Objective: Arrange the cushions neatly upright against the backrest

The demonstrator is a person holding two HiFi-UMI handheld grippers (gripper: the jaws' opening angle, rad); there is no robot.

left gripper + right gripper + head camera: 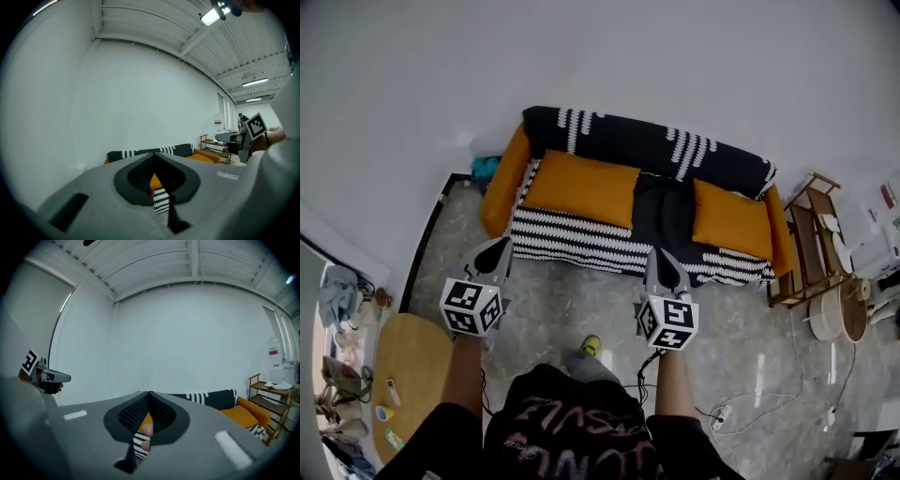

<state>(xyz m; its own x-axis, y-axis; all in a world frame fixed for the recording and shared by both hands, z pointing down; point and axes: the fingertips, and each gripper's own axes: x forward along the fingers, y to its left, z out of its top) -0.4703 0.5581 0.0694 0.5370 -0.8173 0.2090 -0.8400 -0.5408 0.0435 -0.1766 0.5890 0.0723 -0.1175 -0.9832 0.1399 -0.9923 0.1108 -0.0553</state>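
An orange sofa stands against the white wall, its backrest draped in a black throw with white stripes. A wide orange cushion lies flat on the left of the seat and a smaller orange cushion on the right, with a black piece between them. My left gripper and right gripper hover over the floor just short of the striped seat front, apart from the sofa. Both are shut and hold nothing. The left gripper and right gripper views show closed jaws aimed at the sofa.
A wooden shelf unit stands right of the sofa, with round white items beside it. A round wooden table with small items sits at the lower left. Cables and a plug lie on the floor. A teal object sits by the left armrest.
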